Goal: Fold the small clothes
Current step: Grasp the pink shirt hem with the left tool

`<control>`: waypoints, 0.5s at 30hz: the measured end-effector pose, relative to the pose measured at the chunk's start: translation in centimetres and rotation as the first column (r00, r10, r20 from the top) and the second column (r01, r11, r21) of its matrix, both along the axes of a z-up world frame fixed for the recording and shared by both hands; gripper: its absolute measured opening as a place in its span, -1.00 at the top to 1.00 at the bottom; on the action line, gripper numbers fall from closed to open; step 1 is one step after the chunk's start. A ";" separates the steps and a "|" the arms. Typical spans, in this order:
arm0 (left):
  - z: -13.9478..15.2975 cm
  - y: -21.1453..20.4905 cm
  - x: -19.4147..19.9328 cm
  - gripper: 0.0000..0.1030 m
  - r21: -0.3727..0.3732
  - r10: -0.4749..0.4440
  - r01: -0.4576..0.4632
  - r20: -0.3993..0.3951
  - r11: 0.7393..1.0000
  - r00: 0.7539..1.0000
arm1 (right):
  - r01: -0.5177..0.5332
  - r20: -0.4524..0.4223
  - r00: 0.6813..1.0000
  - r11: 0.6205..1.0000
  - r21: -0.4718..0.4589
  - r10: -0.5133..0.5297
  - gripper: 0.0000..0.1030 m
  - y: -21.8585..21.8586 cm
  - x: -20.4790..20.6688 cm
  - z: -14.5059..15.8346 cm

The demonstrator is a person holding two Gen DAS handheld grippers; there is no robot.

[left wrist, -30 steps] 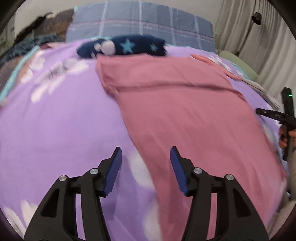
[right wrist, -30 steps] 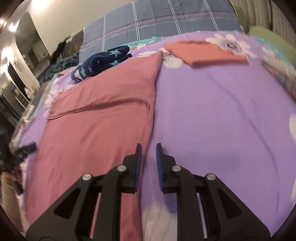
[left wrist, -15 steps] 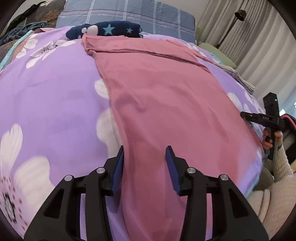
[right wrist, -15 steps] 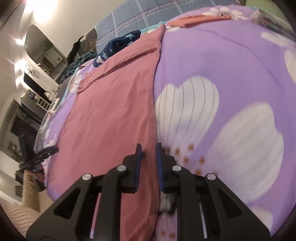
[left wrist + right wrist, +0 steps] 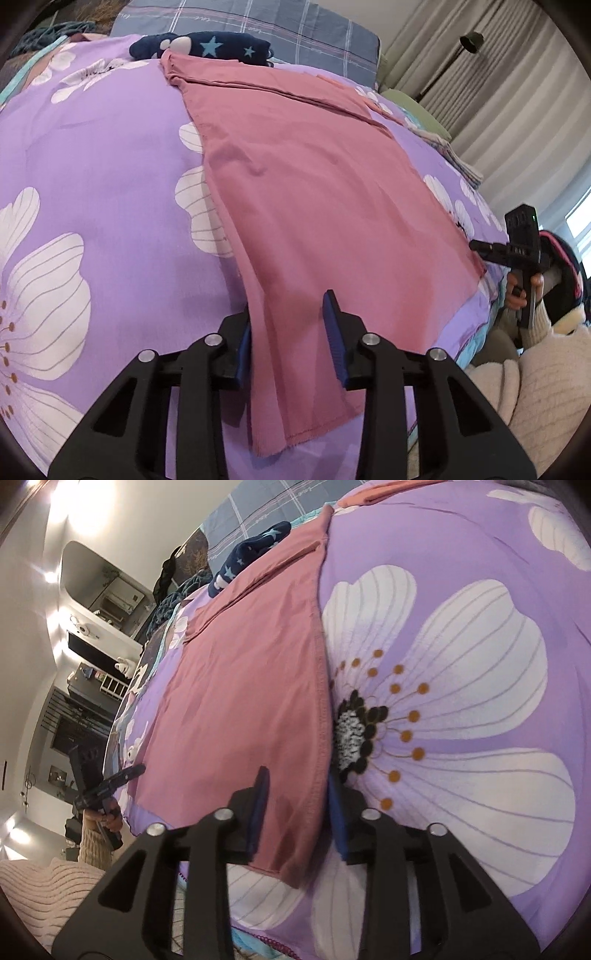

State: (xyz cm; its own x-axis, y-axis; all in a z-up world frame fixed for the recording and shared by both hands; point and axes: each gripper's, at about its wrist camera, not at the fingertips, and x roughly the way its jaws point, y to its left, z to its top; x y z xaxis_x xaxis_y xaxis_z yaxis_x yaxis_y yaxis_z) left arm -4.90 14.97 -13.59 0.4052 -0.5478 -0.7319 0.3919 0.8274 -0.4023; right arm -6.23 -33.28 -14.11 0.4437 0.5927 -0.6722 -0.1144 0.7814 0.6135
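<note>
A dusty pink garment (image 5: 314,192) lies spread flat on the purple flowered bedspread (image 5: 92,177); it also shows in the right wrist view (image 5: 243,686). My left gripper (image 5: 290,325) is open, its jaws astride the garment's near left corner, low on the bed. My right gripper (image 5: 299,801) is open, its jaws astride the garment's near right corner, by the hem. Each gripper shows in the other's view: the right one (image 5: 517,251) and the left one (image 5: 107,782).
A navy star-print garment (image 5: 207,46) lies at the far end of the pink one. A folded orange-pink garment (image 5: 384,491) lies further back. A grey plaid pillow (image 5: 258,26) is at the headboard. Curtains (image 5: 498,92) hang right; shelves (image 5: 96,635) stand left.
Both grippers dropped down to the garment's near corners. The right gripper went from nearly shut to open. The left gripper now straddles the corner's edge.
</note>
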 end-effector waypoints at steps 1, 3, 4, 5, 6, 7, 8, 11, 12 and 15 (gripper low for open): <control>0.0 0.0 -0.1 0.34 0.000 0.002 -0.002 0.000 1.000 1.000 | -0.010 0.003 1.000 1.000 -0.010 0.010 0.29 0.3 -0.1 0.2; 0.0 0.2 -0.3 0.36 0.001 0.003 -0.003 -0.004 1.000 1.000 | -0.027 0.001 1.000 0.999 -0.024 0.027 0.28 0.5 -0.2 0.3; 0.0 0.3 -0.4 0.37 0.000 0.003 -0.003 -0.005 1.000 1.000 | -0.033 0.000 0.999 0.999 -0.025 0.033 0.28 0.6 -0.3 0.3; 0.0 0.4 -0.4 0.37 -0.007 0.006 -0.006 -0.008 1.000 1.000 | -0.037 -0.002 0.999 0.999 -0.025 0.037 0.27 0.6 -0.5 0.3; -0.1 0.6 -0.2 0.37 -0.012 0.009 -0.010 -0.011 1.000 1.000 | -0.038 -0.002 0.999 0.999 -0.022 0.038 0.23 0.5 -0.7 0.2; -0.2 0.7 0.0 0.38 -0.019 0.013 -0.014 -0.014 1.000 1.000 | -0.040 -0.003 0.999 0.999 -0.011 0.040 0.21 0.6 -0.6 0.0; -0.3 0.8 0.3 0.38 -0.038 0.020 -0.021 -0.020 0.999 1.000 | -0.038 -0.006 0.999 0.999 0.008 0.038 0.21 0.6 -0.3 -0.2; -0.3 1.1 0.5 0.38 -0.060 0.025 -0.027 -0.028 0.998 0.999 | -0.045 -0.004 0.999 0.999 0.017 0.046 0.21 1.0 0.4 -0.3; -0.3 1.2 0.4 0.38 -0.061 0.027 -0.029 -0.028 0.998 0.999 | -0.048 -0.003 0.999 0.999 0.011 0.048 0.21 1.3 0.5 -0.3; -0.1 1.7 -0.2 0.44 -0.057 0.035 -0.036 -0.028 0.998 0.999 | -0.053 0.000 0.999 0.999 -0.004 0.053 0.31 1.3 0.0 -0.1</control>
